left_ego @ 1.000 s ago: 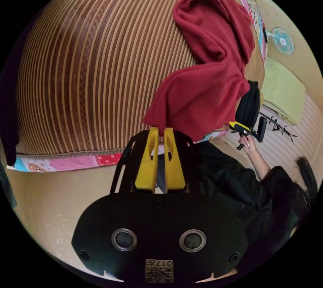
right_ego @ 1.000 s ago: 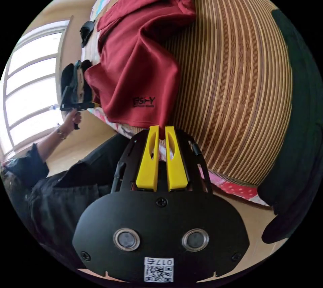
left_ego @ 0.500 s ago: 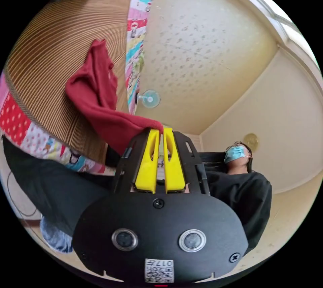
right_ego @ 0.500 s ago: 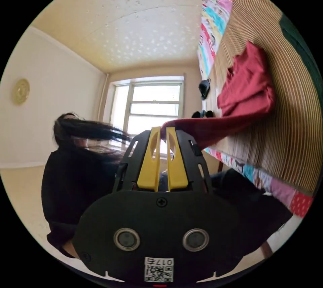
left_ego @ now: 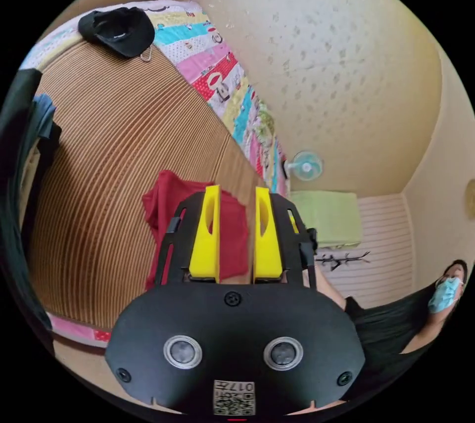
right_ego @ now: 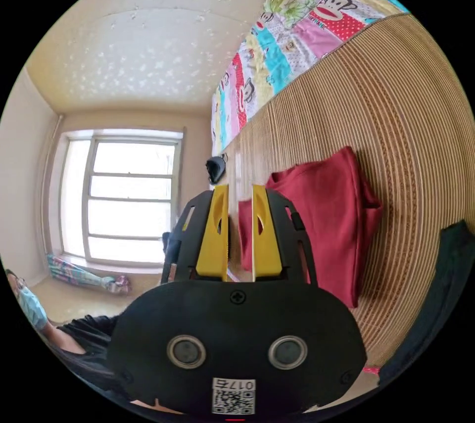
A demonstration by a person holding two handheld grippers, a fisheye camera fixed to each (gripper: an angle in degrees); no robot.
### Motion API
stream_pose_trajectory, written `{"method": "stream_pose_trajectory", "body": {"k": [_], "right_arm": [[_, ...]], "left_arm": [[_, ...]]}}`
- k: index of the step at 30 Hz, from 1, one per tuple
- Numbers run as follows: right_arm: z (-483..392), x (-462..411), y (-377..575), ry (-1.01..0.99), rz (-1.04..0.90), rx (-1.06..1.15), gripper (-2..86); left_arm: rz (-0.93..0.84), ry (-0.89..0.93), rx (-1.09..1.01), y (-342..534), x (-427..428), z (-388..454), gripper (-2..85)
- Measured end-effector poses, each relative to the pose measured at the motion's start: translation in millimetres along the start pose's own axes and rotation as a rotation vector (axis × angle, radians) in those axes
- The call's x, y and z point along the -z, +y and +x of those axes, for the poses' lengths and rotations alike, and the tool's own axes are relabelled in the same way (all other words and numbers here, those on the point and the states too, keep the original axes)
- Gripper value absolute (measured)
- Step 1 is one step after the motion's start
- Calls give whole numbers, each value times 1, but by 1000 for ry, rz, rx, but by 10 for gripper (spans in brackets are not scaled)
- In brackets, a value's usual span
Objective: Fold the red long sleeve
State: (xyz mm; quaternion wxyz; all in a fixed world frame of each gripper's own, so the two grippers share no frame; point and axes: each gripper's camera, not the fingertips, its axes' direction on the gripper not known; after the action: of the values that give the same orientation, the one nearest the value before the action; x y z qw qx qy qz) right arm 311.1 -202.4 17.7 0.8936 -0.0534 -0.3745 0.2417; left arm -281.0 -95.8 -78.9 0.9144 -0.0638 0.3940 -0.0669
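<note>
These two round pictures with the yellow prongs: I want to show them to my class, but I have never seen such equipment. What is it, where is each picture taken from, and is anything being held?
There is no robot arm here. A person holds a hand tool in each hand, and a fisheye camera rides on each tool, which is why the pictures are round and bent. The left gripper view looks along the left tool; its two yellow prongs are the jaws, standing apart with nothing between them. The right gripper view does the same for the right tool, also open and holding nothing. Ahead of both lies the red long sleeve, folded into a compact block on a striped woven mat. A colourful cartoon-print cover edges the mat. A small black item lies at the mat's far end.
</note>
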Motion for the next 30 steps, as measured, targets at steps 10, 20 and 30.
{"method": "stream_pose_trajectory", "body": {"k": [10, 20, 30], "right_arm": [[-35, -115, 60, 773, -271, 221, 9], [2, -159, 105, 1008, -266, 544, 3], [89, -82, 118, 353, -176, -75, 3]], "left_arm": [[15, -70, 614, 158, -67, -87, 211], [33, 164, 744, 123, -110, -89, 107], [-101, 162, -165, 39, -138, 185, 58]]}}
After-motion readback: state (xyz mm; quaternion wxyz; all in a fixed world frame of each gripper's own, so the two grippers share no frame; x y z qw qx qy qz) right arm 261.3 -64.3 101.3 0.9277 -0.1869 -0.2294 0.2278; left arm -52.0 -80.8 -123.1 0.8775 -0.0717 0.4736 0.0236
